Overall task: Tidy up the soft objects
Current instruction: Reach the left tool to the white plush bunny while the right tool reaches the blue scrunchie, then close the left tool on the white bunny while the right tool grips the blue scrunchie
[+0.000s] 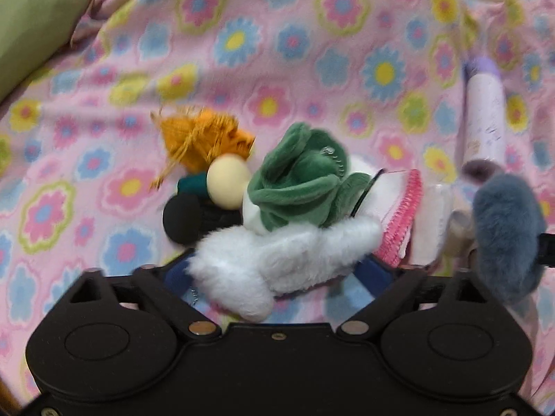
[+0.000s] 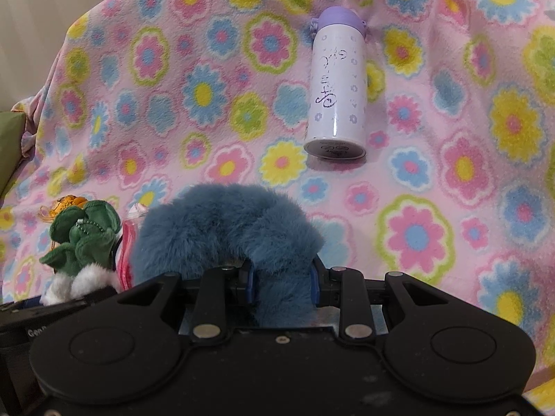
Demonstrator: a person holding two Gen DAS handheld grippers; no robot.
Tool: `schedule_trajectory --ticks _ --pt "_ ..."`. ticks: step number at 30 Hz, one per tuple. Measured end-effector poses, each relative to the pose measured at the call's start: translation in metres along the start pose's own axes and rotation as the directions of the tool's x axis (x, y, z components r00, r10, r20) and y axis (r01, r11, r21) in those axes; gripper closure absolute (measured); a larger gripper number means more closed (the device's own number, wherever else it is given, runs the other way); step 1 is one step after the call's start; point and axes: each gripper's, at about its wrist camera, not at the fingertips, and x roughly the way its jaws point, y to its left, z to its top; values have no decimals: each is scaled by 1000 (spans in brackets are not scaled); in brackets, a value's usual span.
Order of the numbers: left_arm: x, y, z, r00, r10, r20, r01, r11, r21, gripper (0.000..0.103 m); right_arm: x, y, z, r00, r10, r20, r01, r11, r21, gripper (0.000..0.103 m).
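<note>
A pile of soft things lies on the flowered pink blanket (image 1: 277,52): a doll with orange yarn hair (image 1: 204,135) and a cream head, a green plush (image 1: 298,180), and a white cloth with a pink stitched edge (image 1: 399,215). My left gripper (image 1: 277,272) has its blue fingers against both sides of a white furry toy (image 1: 263,263) at the near edge of the pile. My right gripper (image 2: 281,284) is shut on a blue furry piece (image 2: 225,222), held just right of the pile. In the right wrist view the green plush (image 2: 83,235) sits at the lower left.
A white bottle with a purple cap (image 2: 336,83) lies on its side on the blanket beyond the right gripper; the same bottle (image 1: 485,118) shows at the right in the left wrist view. A green cushion (image 1: 31,20) lies at the far left edge.
</note>
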Motion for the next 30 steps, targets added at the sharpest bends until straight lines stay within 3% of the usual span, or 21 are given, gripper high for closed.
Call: schedule_trajectory --ticks 4,6,10,18,21,26,28,30 --pt "-3 3 1 1000 -29 -2 29 1000 11 47 -4 1 0 1000 3 6 -3 1000 0 75" --pt "-5 6 1 999 -34 -8 34 999 11 60 -7 2 -1 1000 5 10 -5 1000 -1 75" --pt "-15 12 -2 997 -77 -4 77 997 -17 61 -15 2 -1 1000 9 17 -9 1000 -1 75" --pt "-29 18 -9 995 -92 -29 92 995 -28 60 -28 1 -1 999 2 36 -2 1000 7 75" --pt "-33 32 -9 989 -131 -67 124 987 -102 60 -30 -4 0 999 -16 32 15 1000 25 75" --pt "-26 61 -8 956 -256 -147 207 937 -283 60 -25 -12 1 998 -58 -3 58 997 53 75" --pt "-24 66 -8 959 -249 -138 201 935 -293 57 -20 -16 0 998 -57 -22 59 996 67 75" --pt "-24 65 -7 969 -205 -134 166 952 -258 41 -16 -18 -1 998 -53 -39 56 995 77 75"
